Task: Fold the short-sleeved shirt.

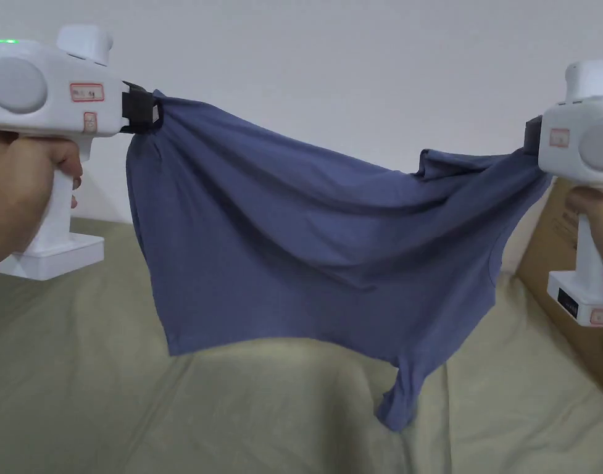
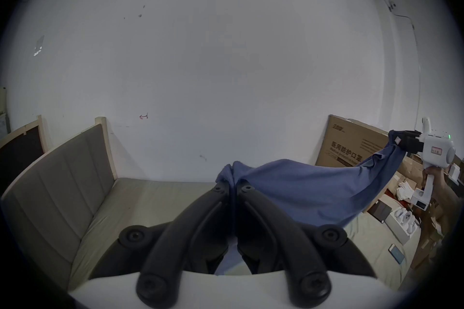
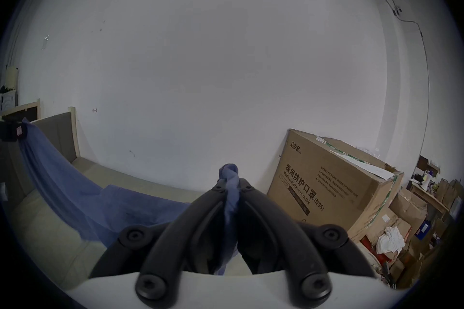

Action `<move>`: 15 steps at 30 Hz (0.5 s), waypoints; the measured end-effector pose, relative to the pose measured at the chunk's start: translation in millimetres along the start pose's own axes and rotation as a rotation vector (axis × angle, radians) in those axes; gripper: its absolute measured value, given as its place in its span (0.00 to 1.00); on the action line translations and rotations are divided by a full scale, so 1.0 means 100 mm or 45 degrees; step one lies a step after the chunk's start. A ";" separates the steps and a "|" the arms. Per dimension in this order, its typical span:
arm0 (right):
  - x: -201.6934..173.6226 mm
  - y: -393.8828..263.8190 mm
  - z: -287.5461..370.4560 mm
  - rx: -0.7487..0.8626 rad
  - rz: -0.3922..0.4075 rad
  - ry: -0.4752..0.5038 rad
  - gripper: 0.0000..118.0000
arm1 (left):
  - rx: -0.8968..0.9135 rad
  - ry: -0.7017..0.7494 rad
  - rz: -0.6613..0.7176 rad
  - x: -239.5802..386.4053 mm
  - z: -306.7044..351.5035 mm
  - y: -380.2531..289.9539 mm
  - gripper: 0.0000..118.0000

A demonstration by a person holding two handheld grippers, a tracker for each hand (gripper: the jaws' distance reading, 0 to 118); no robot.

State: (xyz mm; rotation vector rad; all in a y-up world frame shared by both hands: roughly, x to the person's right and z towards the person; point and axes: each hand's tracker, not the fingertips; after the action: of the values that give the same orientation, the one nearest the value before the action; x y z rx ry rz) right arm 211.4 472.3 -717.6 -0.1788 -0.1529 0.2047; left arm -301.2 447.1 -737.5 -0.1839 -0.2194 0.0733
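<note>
I hold the blue shirt (image 1: pixel 306 247) up in the air between my two tools, above the olive bed cover (image 1: pixel 78 382). My left gripper (image 1: pixel 147 110) is clenched on one upper corner of the shirt; in the left gripper view its jaws are pressed together on the cloth (image 2: pixel 232 185). My right gripper (image 1: pixel 531 143) is clenched on the other upper corner, where a twisted bunch of fabric (image 3: pixel 232 179) sticks out between its jaws. The shirt sags in the middle and one sleeve (image 1: pixel 402 395) hangs lowest. A cardboard box (image 3: pixel 331 186) stands beside my right hand (image 1: pixel 596 216).
</note>
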 end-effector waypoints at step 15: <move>-0.37 -2.51 1.29 -0.371 -0.055 0.270 0.03 | -0.406 -0.182 0.106 -0.12 0.94 -2.50 0.03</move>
State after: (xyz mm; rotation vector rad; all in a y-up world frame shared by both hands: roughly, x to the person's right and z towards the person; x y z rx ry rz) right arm 201.3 243.1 -548.5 -0.4844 0.0255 0.1184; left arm -321.0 216.7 -602.6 -0.5065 -0.3658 0.1346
